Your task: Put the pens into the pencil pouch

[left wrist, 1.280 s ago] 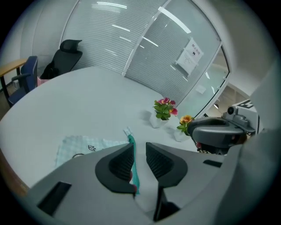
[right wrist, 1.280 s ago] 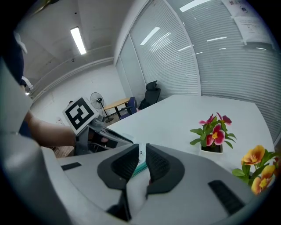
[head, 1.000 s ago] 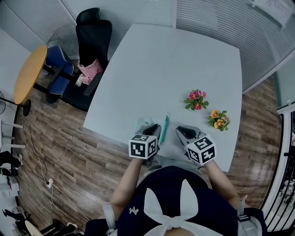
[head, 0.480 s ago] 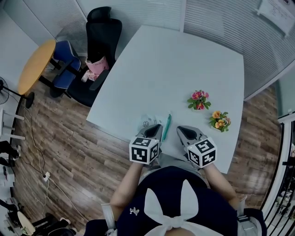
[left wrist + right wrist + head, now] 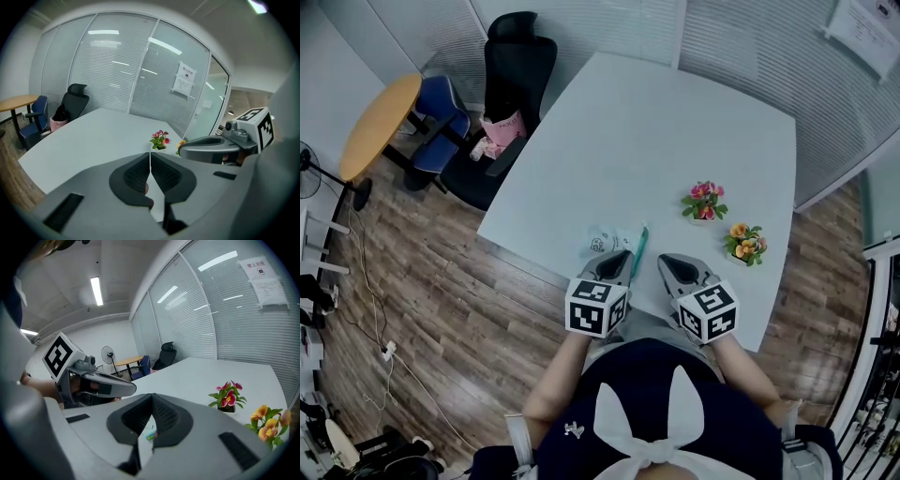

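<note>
Pen of slim teal plastic lies beside a crinkled translucent pencil pouch at the smooth white table's six-o'clock edge. Its long axis runs six to twelve; which end leads cannot be told. The grey left gripper and right gripper have their ribbed pads pressed together on nothing.

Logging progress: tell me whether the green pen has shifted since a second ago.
No: the green pen keeps its spot left of the pink flowers.

The tabletop is smooth, matt and pale. The floor is wood-grain planking. The left gripper looks like matt grey plastic, its pads black and finely textured.
</note>
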{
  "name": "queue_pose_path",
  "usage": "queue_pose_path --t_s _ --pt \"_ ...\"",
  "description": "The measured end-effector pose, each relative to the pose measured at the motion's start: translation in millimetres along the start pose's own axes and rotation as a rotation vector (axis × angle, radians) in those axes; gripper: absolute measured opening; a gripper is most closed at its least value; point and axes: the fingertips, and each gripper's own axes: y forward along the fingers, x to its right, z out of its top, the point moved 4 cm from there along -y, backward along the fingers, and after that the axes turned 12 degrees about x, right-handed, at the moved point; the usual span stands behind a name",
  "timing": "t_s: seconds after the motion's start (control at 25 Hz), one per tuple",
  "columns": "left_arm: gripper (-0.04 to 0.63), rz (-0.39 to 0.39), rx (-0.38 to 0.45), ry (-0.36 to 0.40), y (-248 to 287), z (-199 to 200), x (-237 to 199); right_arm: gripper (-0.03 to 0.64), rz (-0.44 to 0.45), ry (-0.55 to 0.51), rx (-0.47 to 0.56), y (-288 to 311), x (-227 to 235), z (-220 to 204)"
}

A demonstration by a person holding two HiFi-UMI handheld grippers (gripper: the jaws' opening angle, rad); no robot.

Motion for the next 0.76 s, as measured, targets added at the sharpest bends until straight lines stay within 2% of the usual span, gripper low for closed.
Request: queue_pose_path --t_s 0.76 --pt "0.026 -0.003 0.024 -0.007 -20.6 -4.1 10.9 0.003 0.027 -0.023 0.000 -13.6 -21.8 -0.9"
